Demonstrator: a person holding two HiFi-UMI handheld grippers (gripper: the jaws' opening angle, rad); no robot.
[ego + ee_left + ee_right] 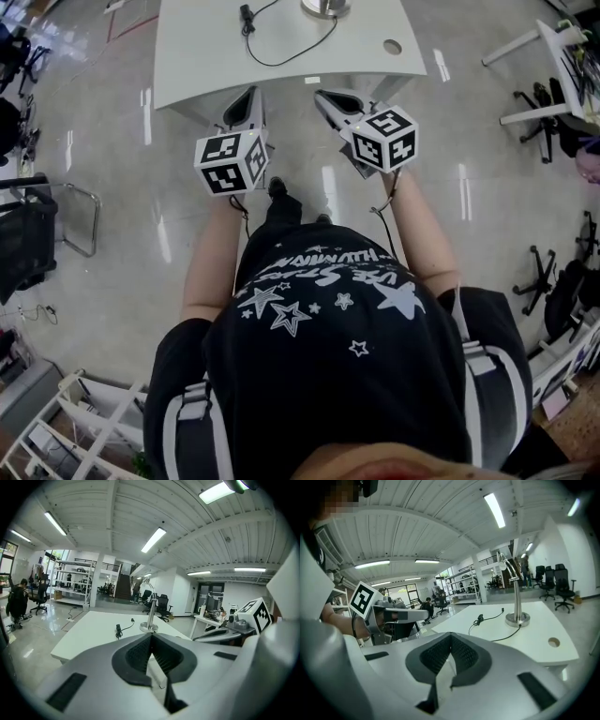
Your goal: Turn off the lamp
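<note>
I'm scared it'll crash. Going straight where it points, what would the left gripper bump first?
The left gripper probably hits the lamp base, or the white table just before it; depth's unclear.

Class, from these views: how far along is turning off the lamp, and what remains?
Done: nothing visible; whether the lamp is lit cannot be told. In hand: left gripper and right gripper, both shut and empty, held short of the white table. Left: reach the black block on the cord, probably the switch, and press it.
</note>
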